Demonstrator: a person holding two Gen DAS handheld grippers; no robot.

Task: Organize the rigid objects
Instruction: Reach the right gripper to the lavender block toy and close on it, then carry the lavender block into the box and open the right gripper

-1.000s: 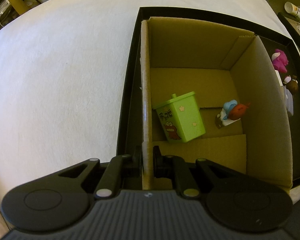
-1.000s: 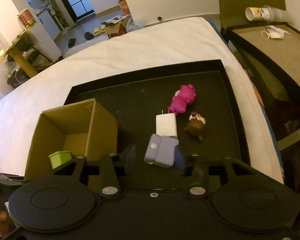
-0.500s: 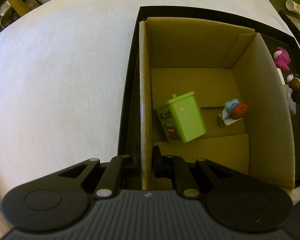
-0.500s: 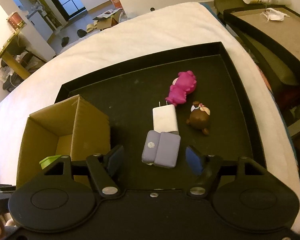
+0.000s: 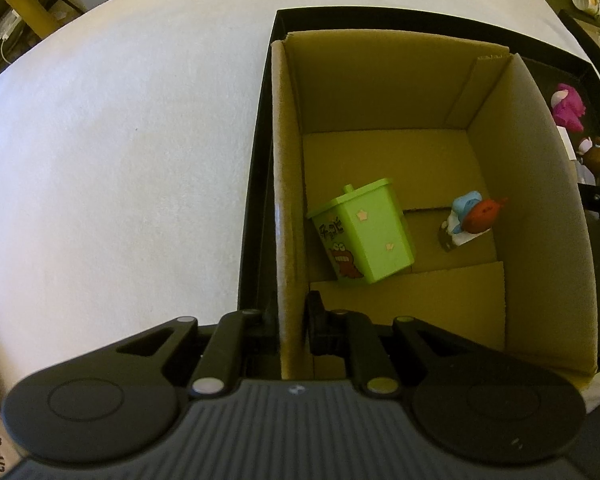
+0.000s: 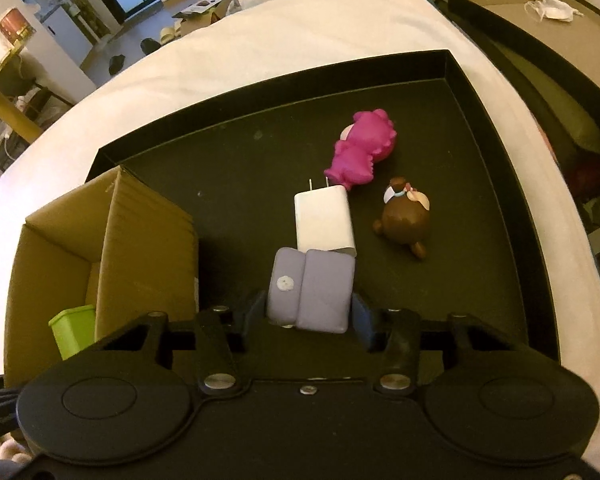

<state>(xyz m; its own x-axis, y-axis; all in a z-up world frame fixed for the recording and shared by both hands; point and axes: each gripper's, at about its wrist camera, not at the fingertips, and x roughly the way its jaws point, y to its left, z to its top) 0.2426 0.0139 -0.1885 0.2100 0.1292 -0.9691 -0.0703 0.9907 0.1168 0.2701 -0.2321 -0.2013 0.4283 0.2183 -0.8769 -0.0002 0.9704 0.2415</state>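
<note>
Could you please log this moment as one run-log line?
left claw: shut on cardboard box wall | right claw: closed around purple case | white charger: on tray

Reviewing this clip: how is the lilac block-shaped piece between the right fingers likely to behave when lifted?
The lilac block-shaped piece looks rigid and boxy, so it probably won't flex. Its flat sides meet the right gripper squarely, so rolling seems unlikely. The smooth finish could let it slip if squeezed lightly. It touches the white plug-in charger, which may get nudged.
</note>
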